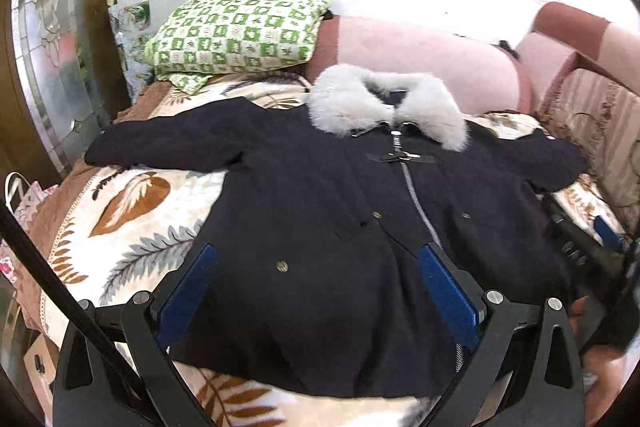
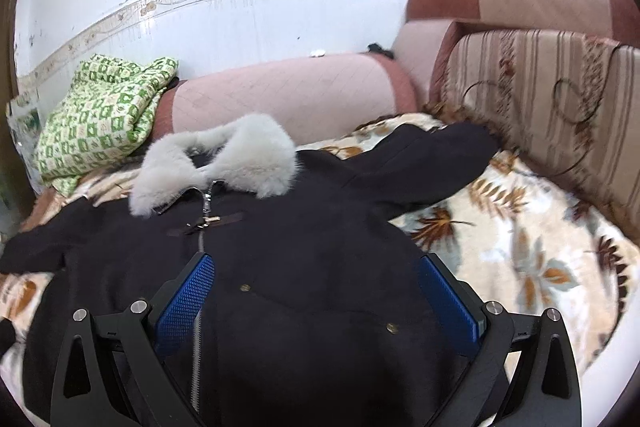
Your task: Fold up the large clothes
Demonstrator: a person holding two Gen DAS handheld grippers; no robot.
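Note:
A dark navy coat (image 1: 312, 195) with a pale fur collar (image 1: 384, 103) lies spread face up on a leaf-patterned blanket (image 1: 132, 203), sleeves out to both sides. It also shows in the right wrist view (image 2: 304, 227), with its collar (image 2: 224, 159) at the far end. My left gripper (image 1: 320, 267) is open above the coat's lower left half, holding nothing. My right gripper (image 2: 316, 275) is open above the coat's lower right half, holding nothing. The right gripper also shows at the right edge of the left wrist view (image 1: 592, 247).
A folded green checked cloth (image 1: 236, 27) lies at the far left against the pink sofa arm (image 1: 420, 59). A striped sofa back (image 2: 540, 99) borders the right side. Bags (image 1: 24, 199) stand on the floor at left. The blanket (image 2: 520, 239) continues right of the coat.

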